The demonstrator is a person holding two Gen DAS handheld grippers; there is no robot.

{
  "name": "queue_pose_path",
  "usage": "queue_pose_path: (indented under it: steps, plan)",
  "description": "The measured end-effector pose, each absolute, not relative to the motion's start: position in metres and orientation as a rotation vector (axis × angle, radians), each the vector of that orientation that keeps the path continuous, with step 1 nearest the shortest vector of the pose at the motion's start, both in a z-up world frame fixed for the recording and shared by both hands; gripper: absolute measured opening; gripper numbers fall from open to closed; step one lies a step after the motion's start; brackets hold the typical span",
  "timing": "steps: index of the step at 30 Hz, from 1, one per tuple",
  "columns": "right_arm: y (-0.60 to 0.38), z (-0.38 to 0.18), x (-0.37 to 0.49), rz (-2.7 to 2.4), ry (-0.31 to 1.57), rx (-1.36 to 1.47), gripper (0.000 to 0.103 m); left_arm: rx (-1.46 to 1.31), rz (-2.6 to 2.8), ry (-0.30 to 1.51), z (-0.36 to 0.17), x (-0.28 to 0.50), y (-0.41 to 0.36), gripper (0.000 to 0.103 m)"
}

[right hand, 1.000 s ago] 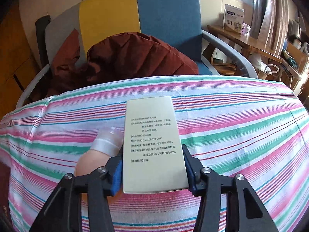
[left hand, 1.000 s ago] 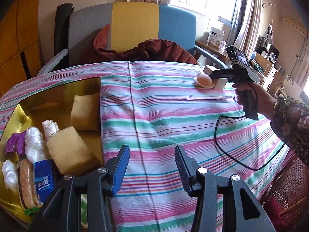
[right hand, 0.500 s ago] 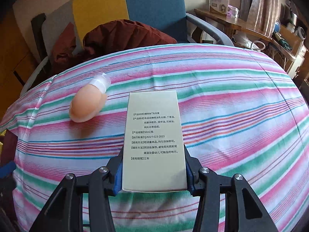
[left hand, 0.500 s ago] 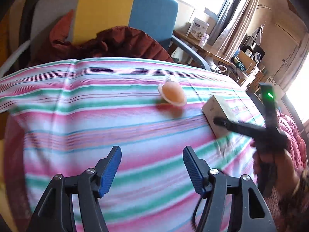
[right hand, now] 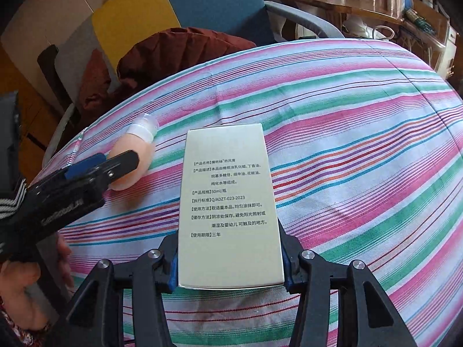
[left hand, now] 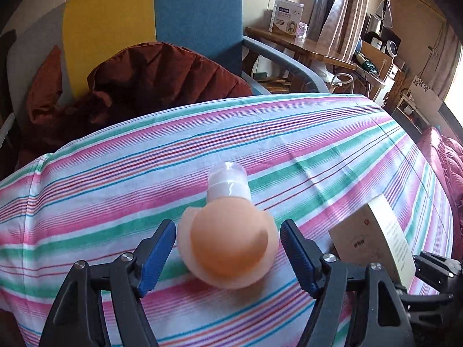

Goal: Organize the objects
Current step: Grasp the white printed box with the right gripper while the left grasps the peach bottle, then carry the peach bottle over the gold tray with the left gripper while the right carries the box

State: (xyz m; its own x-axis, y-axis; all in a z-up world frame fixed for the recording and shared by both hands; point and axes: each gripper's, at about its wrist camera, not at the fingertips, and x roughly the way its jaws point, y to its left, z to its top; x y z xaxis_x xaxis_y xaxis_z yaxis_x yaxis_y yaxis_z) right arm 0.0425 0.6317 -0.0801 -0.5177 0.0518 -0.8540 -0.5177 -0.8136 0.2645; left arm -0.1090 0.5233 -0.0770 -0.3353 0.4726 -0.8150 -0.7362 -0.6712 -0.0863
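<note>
1. Left view: I'm opening my left gripper wide around the peach squeeze bottle lying on the striped cloth, pads not touching.
2. Right view: my right gripper is clamping the pale box above the cloth, just R of the bottle.

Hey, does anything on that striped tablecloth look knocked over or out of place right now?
Yes. The peach bottle lies on its side on the striped tablecloth, clear cap pointing away, between the opening left gripper's fingers. The pale box is clamped in the right gripper.
</note>
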Motion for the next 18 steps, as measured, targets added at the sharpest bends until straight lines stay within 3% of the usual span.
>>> queue_pose_path:
  steps: [6,8,9,18]
  plan:
    - [0.63,-0.078,0.042,2.362,0.715,-1.318,0.051,-1.095,2.079,0.396,-0.096,-0.113,0.528,0.073]
    - [0.631,-0.078,0.043,2.36,0.737,-1.315,0.051,-1.048,2.066,0.392,-0.096,-0.107,0.525,0.057]
    - [0.632,-0.078,0.044,2.36,0.744,-1.314,0.051,-1.032,2.056,0.386,-0.095,-0.104,0.523,0.055]
    - [0.632,-0.074,0.046,2.378,0.753,-1.272,0.05,-1.009,2.132,0.307,-0.088,-0.087,0.473,0.051]
